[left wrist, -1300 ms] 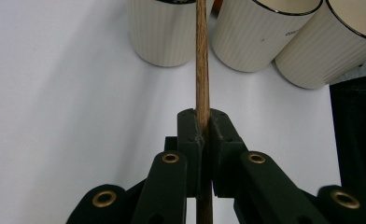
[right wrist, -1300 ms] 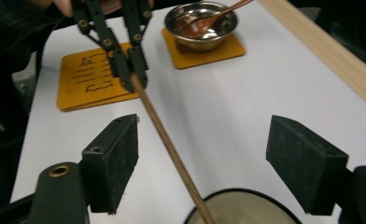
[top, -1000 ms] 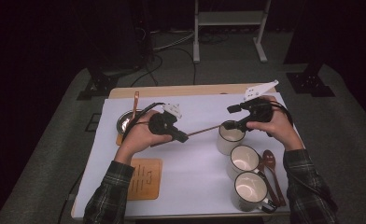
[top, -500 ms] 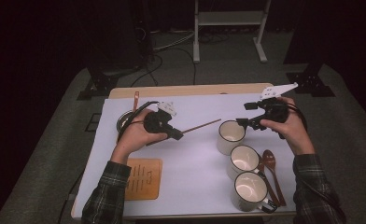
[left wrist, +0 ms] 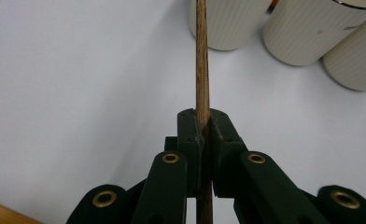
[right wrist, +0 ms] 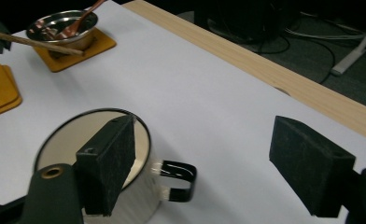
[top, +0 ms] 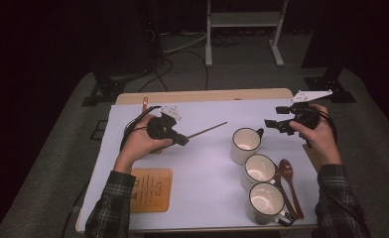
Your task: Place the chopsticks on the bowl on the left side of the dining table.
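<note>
The right claw (top: 277,125) has drawn away from the far end of the wooden stick (top: 208,130), where it sat a second ago, and now hovers released just right of the nearest mug (top: 243,145), its jaws spread wide with nothing between them. The left claw (top: 181,140) has kept its place, clenched on the stick, which now juts free over the surface (top: 202,168) toward the mugs.

The surface is a pale, matte sheet over a light wooden board whose edge shows along the far side. Three cream mugs stand in a diagonal row at the right, ribbed on the outside, dark-rimmed, the nearest with a black handle (right wrist: 179,179). Two dark brown spoons (top: 288,186) lie just beside the lower mugs. A flat orange wooden coaster (top: 150,190) with cut slits lies near the left sleeve. In the right gripper view a shiny metal bowl (right wrist: 62,29) sits on an orange mat. The stick is thin, round, straight and brown-grained, pinched between the left claw's black pads (left wrist: 190,140).
</note>
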Demonstrator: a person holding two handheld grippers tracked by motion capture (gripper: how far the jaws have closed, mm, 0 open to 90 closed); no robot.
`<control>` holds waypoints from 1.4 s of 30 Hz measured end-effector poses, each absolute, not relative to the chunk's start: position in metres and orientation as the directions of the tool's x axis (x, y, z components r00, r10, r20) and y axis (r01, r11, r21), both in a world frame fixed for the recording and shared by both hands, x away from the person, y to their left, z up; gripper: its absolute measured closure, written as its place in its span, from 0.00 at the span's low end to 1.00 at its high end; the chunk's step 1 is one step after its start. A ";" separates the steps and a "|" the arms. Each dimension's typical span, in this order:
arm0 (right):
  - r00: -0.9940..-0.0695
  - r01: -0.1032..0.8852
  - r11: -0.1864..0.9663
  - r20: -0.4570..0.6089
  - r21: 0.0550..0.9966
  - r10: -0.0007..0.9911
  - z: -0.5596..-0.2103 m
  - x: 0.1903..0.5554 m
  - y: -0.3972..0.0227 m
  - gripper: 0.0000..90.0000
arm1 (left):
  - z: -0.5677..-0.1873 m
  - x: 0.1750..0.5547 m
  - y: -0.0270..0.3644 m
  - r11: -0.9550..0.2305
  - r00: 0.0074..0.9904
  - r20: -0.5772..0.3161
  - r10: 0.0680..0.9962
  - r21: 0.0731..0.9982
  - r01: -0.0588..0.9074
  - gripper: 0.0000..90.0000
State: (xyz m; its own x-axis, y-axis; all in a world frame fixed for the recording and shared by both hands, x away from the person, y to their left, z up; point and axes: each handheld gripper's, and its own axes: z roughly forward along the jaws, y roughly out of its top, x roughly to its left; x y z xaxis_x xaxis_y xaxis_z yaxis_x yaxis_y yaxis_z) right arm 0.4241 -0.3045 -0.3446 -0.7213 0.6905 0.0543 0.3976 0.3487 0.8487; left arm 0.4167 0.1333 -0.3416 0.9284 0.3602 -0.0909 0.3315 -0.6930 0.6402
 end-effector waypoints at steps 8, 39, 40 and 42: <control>-0.627 0.462 0.309 0.060 0.831 0.777 -0.371 0.438 -0.318 0.24 | -0.346 0.422 0.140 -0.687 0.915 -0.080 0.396 0.635 0.353 0.94; -0.440 0.612 0.288 0.014 0.736 0.898 -0.460 0.462 -0.323 0.20 | -0.352 0.439 0.163 -0.635 0.862 -0.077 0.502 0.644 0.427 0.94; -0.440 0.612 0.295 0.005 0.734 0.898 -0.462 0.462 -0.323 0.19 | -0.351 0.441 0.165 -0.638 0.861 -0.072 0.503 0.641 0.427 0.94; -0.439 0.608 0.294 0.004 0.737 0.899 -0.463 0.462 -0.323 0.19 | -0.349 0.442 0.168 -0.637 0.859 -0.068 0.507 0.642 0.427 0.94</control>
